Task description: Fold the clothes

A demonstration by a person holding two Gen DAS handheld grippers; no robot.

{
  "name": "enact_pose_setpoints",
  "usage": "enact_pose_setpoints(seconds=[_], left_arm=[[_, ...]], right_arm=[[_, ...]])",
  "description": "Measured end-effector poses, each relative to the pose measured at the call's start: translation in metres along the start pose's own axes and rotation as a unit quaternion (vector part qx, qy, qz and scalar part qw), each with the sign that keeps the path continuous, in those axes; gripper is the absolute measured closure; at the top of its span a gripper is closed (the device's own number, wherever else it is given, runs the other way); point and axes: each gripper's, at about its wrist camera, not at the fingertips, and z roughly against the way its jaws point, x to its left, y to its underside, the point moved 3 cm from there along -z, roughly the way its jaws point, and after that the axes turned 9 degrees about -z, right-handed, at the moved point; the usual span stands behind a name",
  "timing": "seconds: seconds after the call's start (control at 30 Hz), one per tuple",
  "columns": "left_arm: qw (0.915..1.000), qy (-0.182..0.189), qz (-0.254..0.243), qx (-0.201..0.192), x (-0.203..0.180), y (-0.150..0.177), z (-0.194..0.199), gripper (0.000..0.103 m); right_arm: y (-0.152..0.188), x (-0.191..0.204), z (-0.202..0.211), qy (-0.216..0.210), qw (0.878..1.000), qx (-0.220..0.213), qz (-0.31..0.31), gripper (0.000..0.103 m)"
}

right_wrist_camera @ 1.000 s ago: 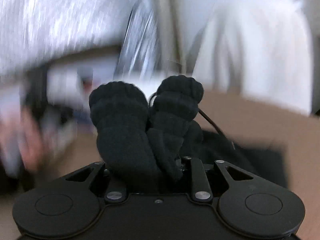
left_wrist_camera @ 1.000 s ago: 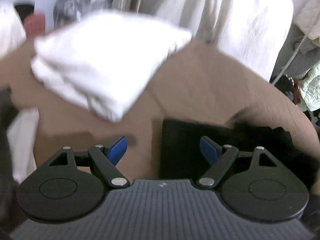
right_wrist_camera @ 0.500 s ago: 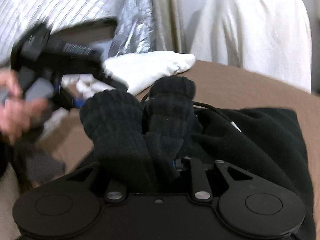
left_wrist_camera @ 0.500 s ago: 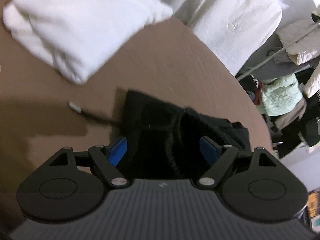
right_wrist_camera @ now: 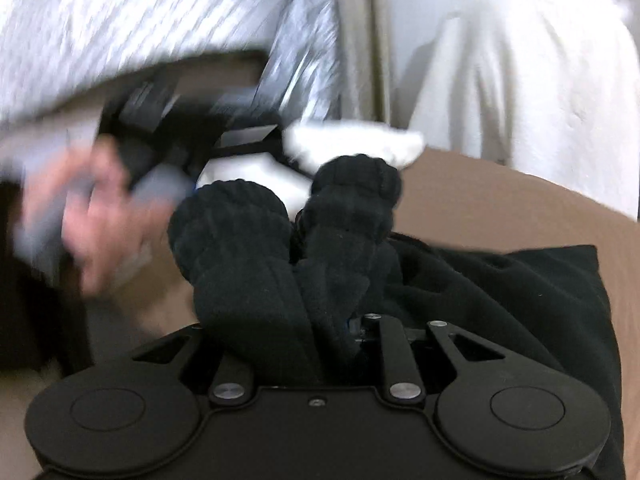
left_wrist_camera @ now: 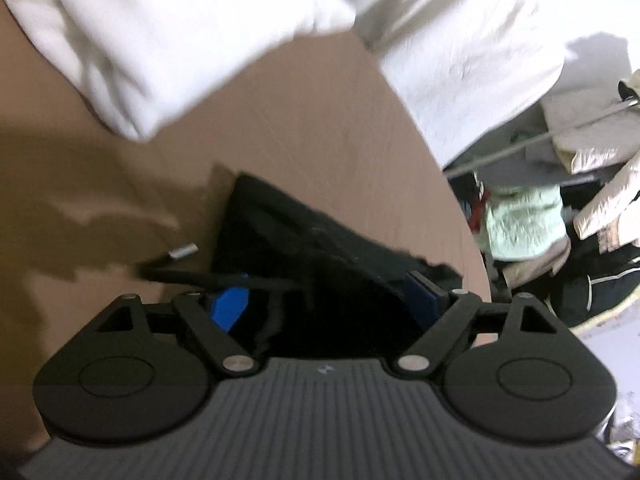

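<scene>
garment: black fleece-like garment [right_wrist_camera: 500,292] lies bunched on the brown tabletop [left_wrist_camera: 320,120]; in the right wrist view it fills 3 to 6 o'clock, in the left wrist view it sits at centre, running under the fingers
cuffs: two thick black ribbed knit cuffs [right_wrist_camera: 240,248] stand up side by side at 12 o'clock from the right gripper
drawcord: thin black cord with a metal tip [left_wrist_camera: 183,250] trails out of the garment toward 9 o'clock in the left view
handling: soft, limp, light by the look; thick pile, should not slip; will sag and drag when lifted by one point. Judgement only
where to grip: ribbed cuffs or a hem edge, firmest and thickest parts; keep the cord out of the fingers
right gripper: right gripper [right_wrist_camera: 344,320] clamped on the cuffs, fabric bulging up between the fingers; fingertips buried in cloth
left gripper: left gripper [left_wrist_camera: 328,300] spread wide, blue pads [left_wrist_camera: 230,306] well apart, black cloth lying between them; contact not clear, frame is blurred
hand: person's hand [right_wrist_camera: 92,232] at 9 o'clock in the right view, holding the left gripper, motion-blurred
neighbour: folded white garment [left_wrist_camera: 160,40] at 11 o'clock on the tabletop in the left view, apart from the black one
stage: black garment not yet a flat, squared fold; how far along I cannot tell
</scene>
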Motion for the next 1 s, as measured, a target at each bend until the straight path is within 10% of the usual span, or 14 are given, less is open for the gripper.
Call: enact_pose_setpoints(seconds=[0.1, 0.27, 0.33, 0.43, 0.6, 1.0], left_arm=[[0.9999, -0.011, -0.006, 0.012, 0.003, -0.004, -0.023, 0.023], [0.9915, -0.094, -0.075, -0.05, -0.016, -0.01, -0.012, 0.078], [0.9796, -0.144, -0.112, -0.083, -0.025, -0.012, 0.001, 0.079], [0.9851, -0.113, -0.091, -0.092, -0.023, -0.014, 0.014, 0.093], [0.9977, -0.032, -0.009, -0.059, -0.01, -0.006, 0.014, 0.093], [0.9985, -0.039, -0.038, -0.002, -0.01, -0.004, 0.007, 0.054]], right_arm=[[0.011, 0.004, 0.0, 0.004, 1.0, 0.004, 0.013, 0.079], [0.01, -0.006, 0.002, 0.004, 1.0, 0.01, 0.001, 0.079], [0.014, -0.004, 0.006, 0.003, 1.0, 0.017, 0.006, 0.076], [0.013, 0.002, 0.007, 0.001, 0.999, 0.036, 0.029, 0.068], [0.0, -0.001, 0.022, -0.036, 0.997, 0.067, 0.015, 0.059], [-0.013, -0.016, 0.057, -0.149, 0.984, 0.093, -0.023, 0.039]])
